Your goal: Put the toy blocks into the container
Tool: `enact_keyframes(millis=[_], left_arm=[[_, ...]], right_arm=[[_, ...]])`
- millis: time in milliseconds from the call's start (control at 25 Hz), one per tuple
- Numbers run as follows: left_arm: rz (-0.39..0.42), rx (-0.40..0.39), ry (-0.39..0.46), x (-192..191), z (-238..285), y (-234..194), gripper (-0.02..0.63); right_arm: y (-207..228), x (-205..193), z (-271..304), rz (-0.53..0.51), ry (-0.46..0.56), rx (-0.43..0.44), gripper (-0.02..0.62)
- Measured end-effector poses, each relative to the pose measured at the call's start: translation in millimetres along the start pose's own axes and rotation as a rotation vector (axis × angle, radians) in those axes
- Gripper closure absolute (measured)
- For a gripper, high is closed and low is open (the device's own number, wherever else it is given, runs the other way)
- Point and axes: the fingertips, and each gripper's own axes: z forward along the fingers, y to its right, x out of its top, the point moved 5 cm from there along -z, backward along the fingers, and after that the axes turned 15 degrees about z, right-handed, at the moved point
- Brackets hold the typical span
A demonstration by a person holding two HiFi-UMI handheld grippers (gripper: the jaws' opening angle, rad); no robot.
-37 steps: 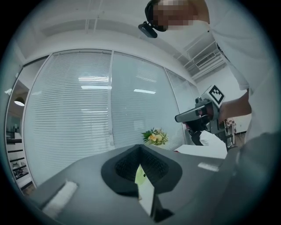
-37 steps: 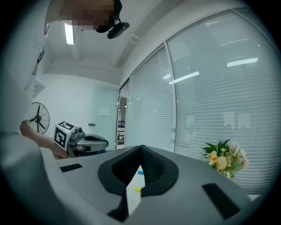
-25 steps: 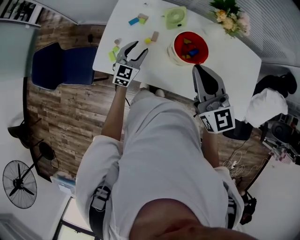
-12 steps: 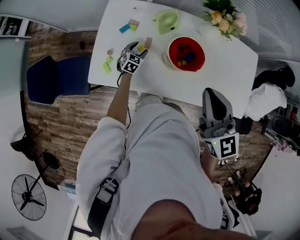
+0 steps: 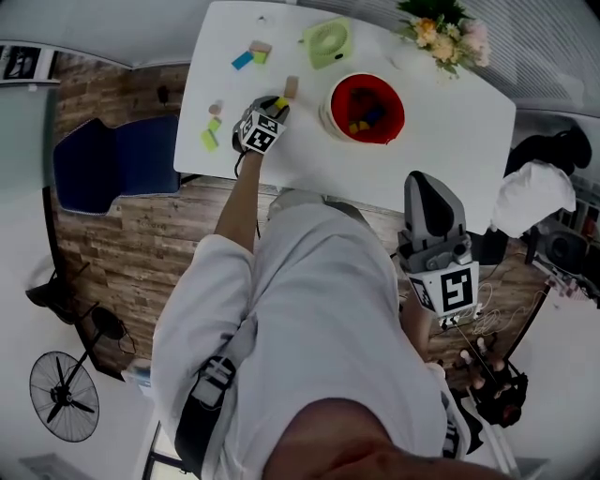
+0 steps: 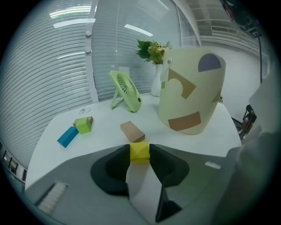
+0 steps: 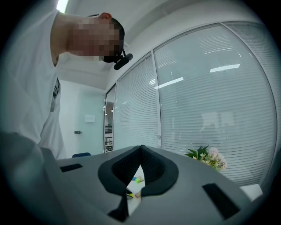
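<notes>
My left gripper (image 5: 278, 101) is down on the white table (image 5: 450, 112), just left of the container (image 5: 367, 108). Its jaws have just been closing and now press on a small yellow block (image 6: 139, 152) from both sides. The container, red inside, holds several blocks. In the left gripper view it is a cream tub (image 6: 190, 90) at the right. A tan block (image 6: 132, 131) lies just beyond the yellow one. Farther left, a blue block (image 6: 67, 136) and a green block (image 6: 82, 125) lie together. My right gripper (image 5: 424, 180) is shut and empty, held off the table's near edge.
A green desk fan (image 5: 326, 42) and a vase of flowers (image 5: 445, 28) stand at the table's back. Two green blocks (image 5: 208, 140) and a small tan piece (image 5: 216, 108) lie near the left edge. A blue chair (image 5: 112, 155) stands left of the table.
My left gripper has dropped from above the table's near edge onto the table, and its jaws have closed on the yellow block. The right gripper has drawn slightly back from the table.
</notes>
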Motion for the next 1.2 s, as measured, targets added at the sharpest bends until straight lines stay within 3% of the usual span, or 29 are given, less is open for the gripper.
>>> enact_keyframes(millis=[120,320,520,760,920,1040,1200], left_arm=[[-0.036,0.038,0.08,8.9,-21.7,-3.1,0.469],[-0.064,0.148,0.295,57.9,-92.0,-22.0,0.471],[-0.008,0.246,0.558,133.2,-174.3,-29.9,0.471],[0.122,0.219,0.754,222.5,-229.6,-8.6,0.471],[0.235,0.097,0.737,250.5,-205.3,21.4,0.471],[0.307,0.004,0.669,253.6,-162.3,44.8,0.471],[0.346,-0.109,0.577,250.4,-105.3,71.3,0.471]], right_arm=[[4.8,-1.5,2.8,0.007,0.0,0.026,0.594],[4.7,-2.9,9.7,0.01,0.0,0.099,0.594],[2.0,0.6,10.4,0.018,0.014,0.181,0.594],[-1.8,2.8,2.5,0.015,0.032,0.235,0.594],[0.7,3.7,-10.5,0.017,0.052,0.215,0.594],[5.8,3.0,-24.0,0.022,0.062,0.177,0.594],[16.2,0.0,-43.1,0.036,0.067,0.108,0.594]])
